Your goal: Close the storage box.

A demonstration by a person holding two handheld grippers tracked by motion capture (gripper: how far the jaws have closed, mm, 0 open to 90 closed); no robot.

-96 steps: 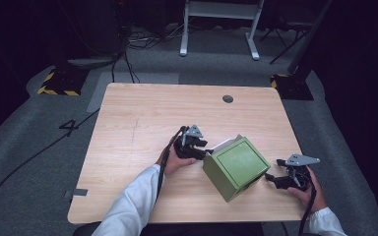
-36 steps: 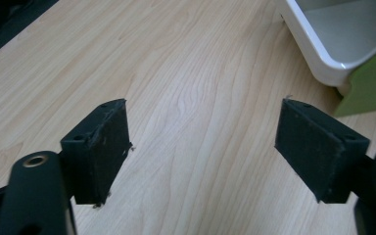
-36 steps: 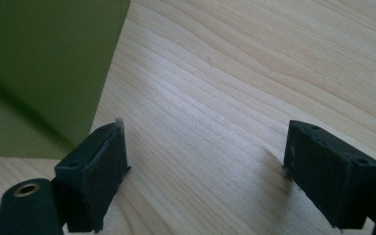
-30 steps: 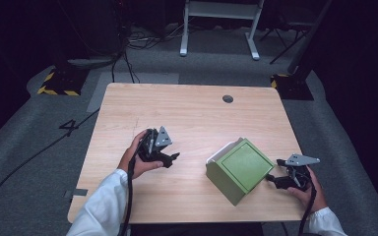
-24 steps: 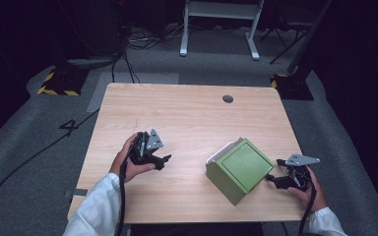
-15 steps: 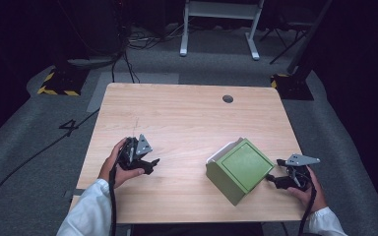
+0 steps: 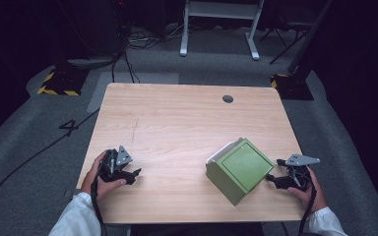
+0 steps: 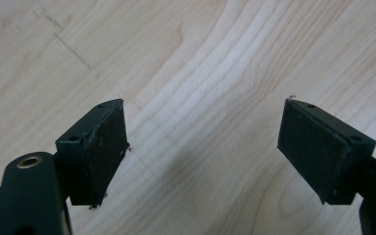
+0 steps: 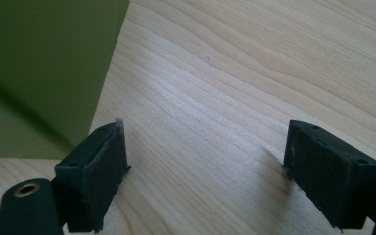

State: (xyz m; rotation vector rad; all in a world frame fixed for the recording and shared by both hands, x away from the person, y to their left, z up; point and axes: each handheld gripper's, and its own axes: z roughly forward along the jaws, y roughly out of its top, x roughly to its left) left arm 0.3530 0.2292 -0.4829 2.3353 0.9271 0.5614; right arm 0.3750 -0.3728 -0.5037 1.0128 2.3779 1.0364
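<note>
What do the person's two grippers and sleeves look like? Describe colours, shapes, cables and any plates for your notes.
Both the left gripper and the right gripper are black, each topped by a grey three-cornered plate and trailing a black cable. Each has two blocky black jaws with flat rectangular pads. The person wears white sleeves.

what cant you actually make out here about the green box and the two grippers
- Green box, high view: its inside and far sides are hidden by its own lid and walls; contents cannot be told.
- Green box, right gripper view: cut off by the top and left edges.
- Right gripper, high view: jaw tips too small to tell whether they touch the box.
- Left gripper, left gripper view: body cut off by the bottom edge.
</note>
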